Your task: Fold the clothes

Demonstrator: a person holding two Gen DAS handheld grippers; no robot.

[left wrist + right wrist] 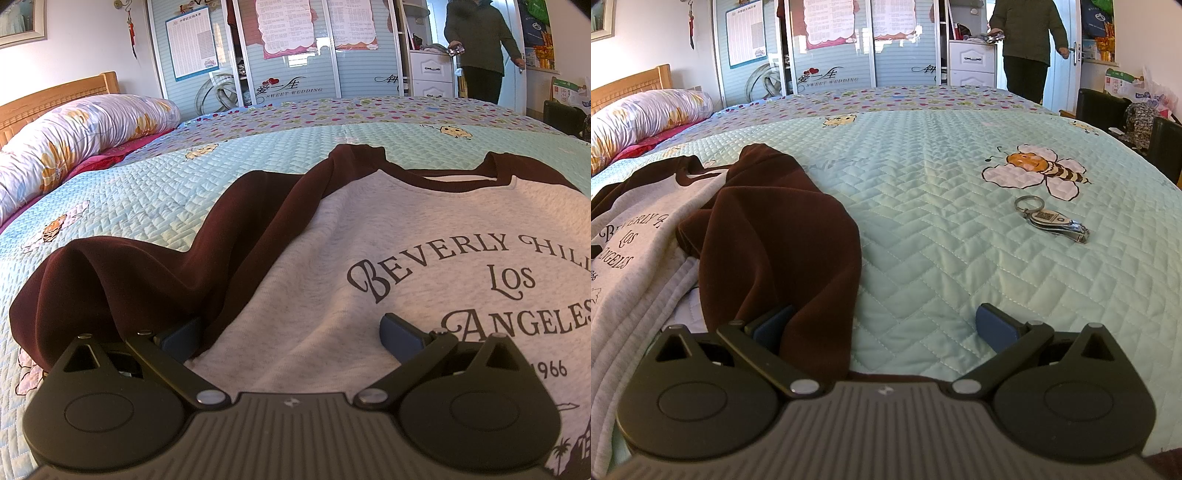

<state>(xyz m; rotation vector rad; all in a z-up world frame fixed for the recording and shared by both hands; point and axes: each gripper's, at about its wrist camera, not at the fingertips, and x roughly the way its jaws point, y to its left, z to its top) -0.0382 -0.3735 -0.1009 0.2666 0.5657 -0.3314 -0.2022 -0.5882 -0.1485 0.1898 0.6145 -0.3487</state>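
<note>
A grey sweatshirt [369, 236] with dark maroon sleeves and black "Beverly Hills Los Angeles" lettering lies face up on the quilted bed. Its left sleeve [155, 266] is bunched beside my left gripper [291, 332], which stands open over the lower chest, with the sleeve's edge against the left pad. In the right wrist view the other maroon sleeve [783, 236] lies crumpled over the shirt's side. My right gripper [886, 326] is open there, its left pad touching that sleeve and its right pad over bare quilt. The grey body [635, 251] shows at the left.
The pale green quilt [942, 177] with bee prints covers the bed. A nail clipper on a key ring [1052, 221] lies to the right. A rolled floral duvet [66, 144] lies along the headboard. A person [480, 48] stands by the door past the wardrobe.
</note>
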